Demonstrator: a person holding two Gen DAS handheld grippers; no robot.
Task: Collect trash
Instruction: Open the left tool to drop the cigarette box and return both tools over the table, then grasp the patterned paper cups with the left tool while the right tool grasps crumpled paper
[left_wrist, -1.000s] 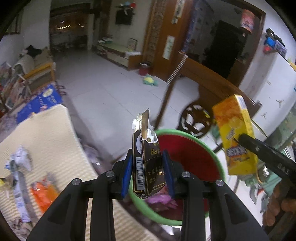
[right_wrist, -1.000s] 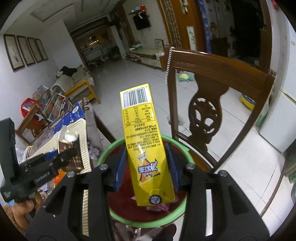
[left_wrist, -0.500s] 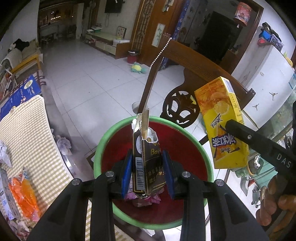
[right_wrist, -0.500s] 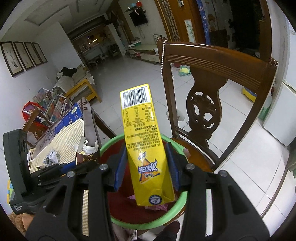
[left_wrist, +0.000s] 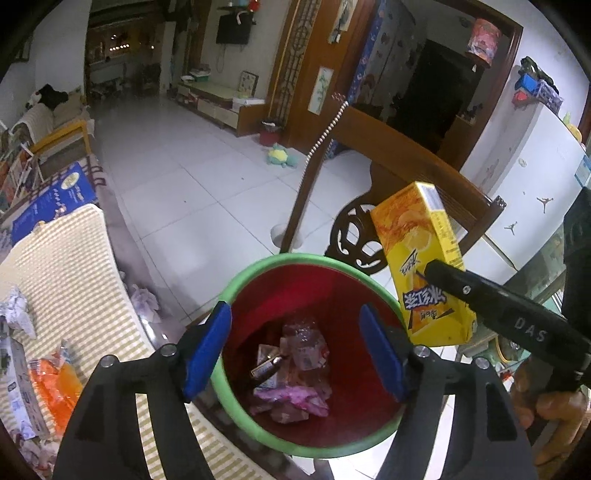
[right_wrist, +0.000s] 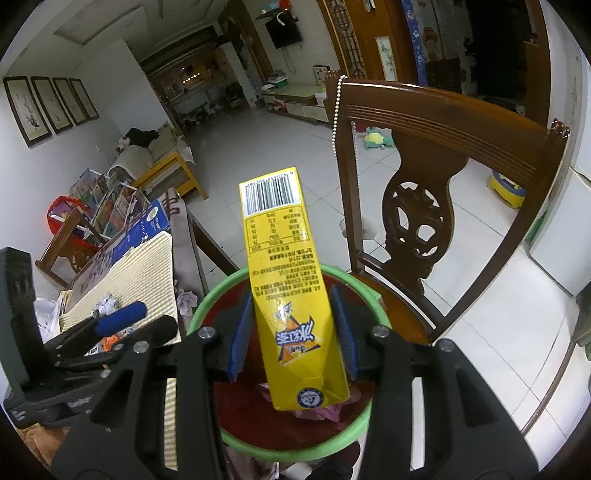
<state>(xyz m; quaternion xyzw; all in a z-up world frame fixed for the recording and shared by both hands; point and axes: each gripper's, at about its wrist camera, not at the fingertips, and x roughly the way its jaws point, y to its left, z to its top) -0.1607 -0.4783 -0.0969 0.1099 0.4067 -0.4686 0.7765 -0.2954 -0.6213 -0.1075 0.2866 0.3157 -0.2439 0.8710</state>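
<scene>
A second ago the left gripper (left_wrist: 295, 345) pinched a dark carton (left_wrist: 266, 367); now its jaws are opening, nothing between them, and the carton lies in the bin (left_wrist: 295, 260) among crinkled wrappers. The right gripper (right_wrist: 291, 332) pinches a glossy yellow box (right_wrist: 286, 280) above the round, green-rimmed, red-walled bin, before a carved wooden chair (right_wrist: 436, 122).
</scene>
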